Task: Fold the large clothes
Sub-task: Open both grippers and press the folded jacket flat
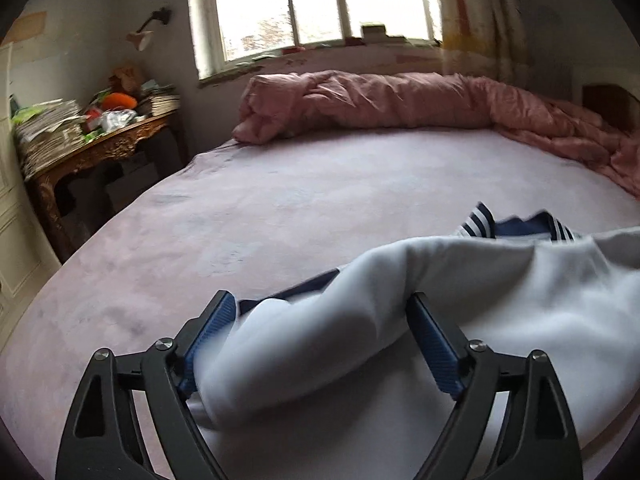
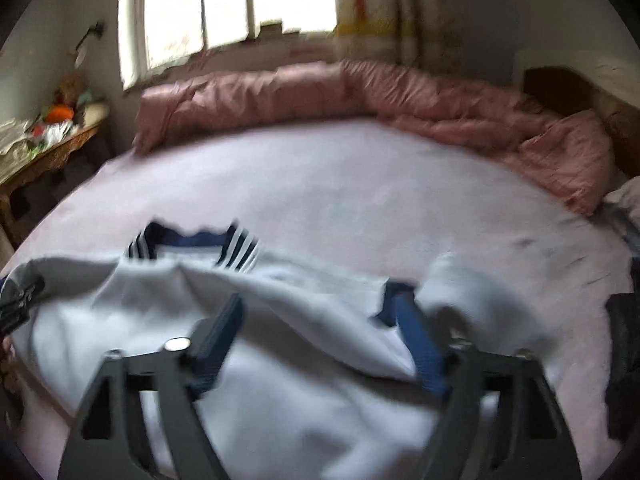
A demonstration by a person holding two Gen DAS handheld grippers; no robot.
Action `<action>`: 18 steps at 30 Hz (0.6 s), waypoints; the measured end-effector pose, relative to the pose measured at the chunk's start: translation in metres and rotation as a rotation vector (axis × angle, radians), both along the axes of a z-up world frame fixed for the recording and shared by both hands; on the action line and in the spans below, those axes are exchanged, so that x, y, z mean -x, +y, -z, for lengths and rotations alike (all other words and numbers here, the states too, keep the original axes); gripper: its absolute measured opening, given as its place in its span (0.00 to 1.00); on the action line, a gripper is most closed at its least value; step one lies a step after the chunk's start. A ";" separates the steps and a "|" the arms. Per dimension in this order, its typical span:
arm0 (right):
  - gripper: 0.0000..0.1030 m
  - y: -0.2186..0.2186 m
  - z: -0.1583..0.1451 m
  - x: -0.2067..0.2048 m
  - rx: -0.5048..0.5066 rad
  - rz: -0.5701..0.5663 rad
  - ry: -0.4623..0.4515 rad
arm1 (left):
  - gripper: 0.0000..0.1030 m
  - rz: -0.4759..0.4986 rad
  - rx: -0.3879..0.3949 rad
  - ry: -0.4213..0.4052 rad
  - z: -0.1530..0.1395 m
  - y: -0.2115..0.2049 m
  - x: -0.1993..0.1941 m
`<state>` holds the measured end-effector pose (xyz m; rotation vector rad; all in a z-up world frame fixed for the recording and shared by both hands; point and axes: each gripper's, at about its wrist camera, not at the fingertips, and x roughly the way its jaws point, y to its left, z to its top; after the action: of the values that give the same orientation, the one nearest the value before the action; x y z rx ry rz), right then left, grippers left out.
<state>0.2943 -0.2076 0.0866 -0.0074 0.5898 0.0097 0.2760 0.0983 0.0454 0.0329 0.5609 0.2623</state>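
A white sweatshirt (image 1: 500, 292) with a navy and white striped collar (image 1: 480, 222) lies bunched on the pink bed sheet (image 1: 280, 208). My left gripper (image 1: 322, 312) is open, its blue pads on either side of a rolled white sleeve (image 1: 304, 344). In the right wrist view the same sweatshirt (image 2: 160, 312) spreads across the near bed, collar (image 2: 192, 246) farther back. My right gripper (image 2: 320, 312) is open with the white fabric lying between its blue pads. The view is blurred by motion.
A pink duvet (image 1: 380, 100) is rolled along the far side of the bed under a window (image 1: 320, 0). A pink pillow (image 2: 568, 160) lies at the right. A carved wooden table (image 1: 100, 148) piled with papers stands at the left. Dark cloth (image 2: 624, 352) lies at the right edge.
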 end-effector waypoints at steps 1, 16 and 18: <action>0.83 -0.003 -0.005 0.005 0.030 0.021 -0.031 | 0.87 -0.021 0.002 -0.025 -0.003 0.003 0.003; 0.59 -0.096 0.035 -0.014 -0.312 -0.017 0.190 | 0.11 0.046 0.374 0.003 0.015 0.058 -0.001; 0.07 -0.090 0.031 -0.013 -0.342 -0.071 0.144 | 0.10 0.063 0.383 -0.063 0.007 0.057 0.009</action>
<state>0.3070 -0.2975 0.0553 0.3069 0.7255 0.1807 0.2668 0.1557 0.0380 -0.3268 0.5386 0.0910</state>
